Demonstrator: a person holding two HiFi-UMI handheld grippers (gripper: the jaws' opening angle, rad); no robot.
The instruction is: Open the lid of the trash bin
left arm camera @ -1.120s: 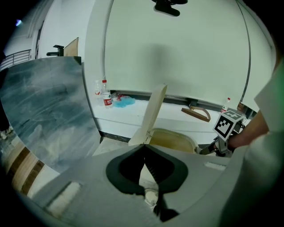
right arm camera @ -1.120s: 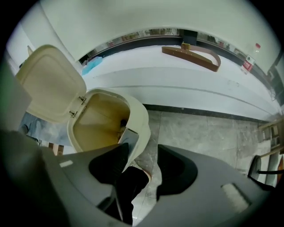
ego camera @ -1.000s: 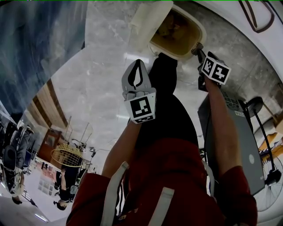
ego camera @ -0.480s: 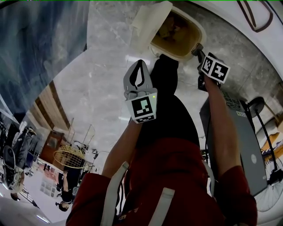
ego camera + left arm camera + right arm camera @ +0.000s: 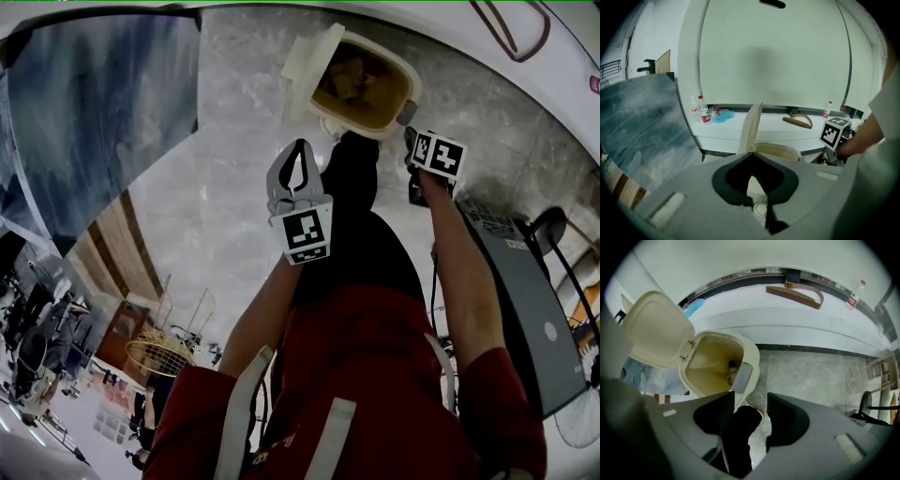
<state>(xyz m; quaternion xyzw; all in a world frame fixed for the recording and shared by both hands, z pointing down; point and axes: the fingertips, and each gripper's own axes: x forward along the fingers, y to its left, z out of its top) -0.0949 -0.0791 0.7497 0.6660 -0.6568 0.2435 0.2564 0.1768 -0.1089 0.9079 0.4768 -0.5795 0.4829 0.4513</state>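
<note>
The cream trash bin stands on the marble floor with its lid swung up at the left, and some rubbish lies inside. In the right gripper view the lid leans back from the rim, which carries a grey tab. My right gripper hangs open just above that tab, and only a black trouser leg shows between its jaws. In the head view the right gripper is by the bin's near rim. My left gripper is shut on nothing, short of the bin; in its own view the left gripper faces the edge-on lid.
A white curved ledge behind the bin carries bottles, a blue item and a brown curved piece. A grey case and a fan stand at the right. The person's black-trousered leg is between the grippers.
The head view has shifted a little. The lid stays up, and both grippers keep about the same place relative to the bin.
</note>
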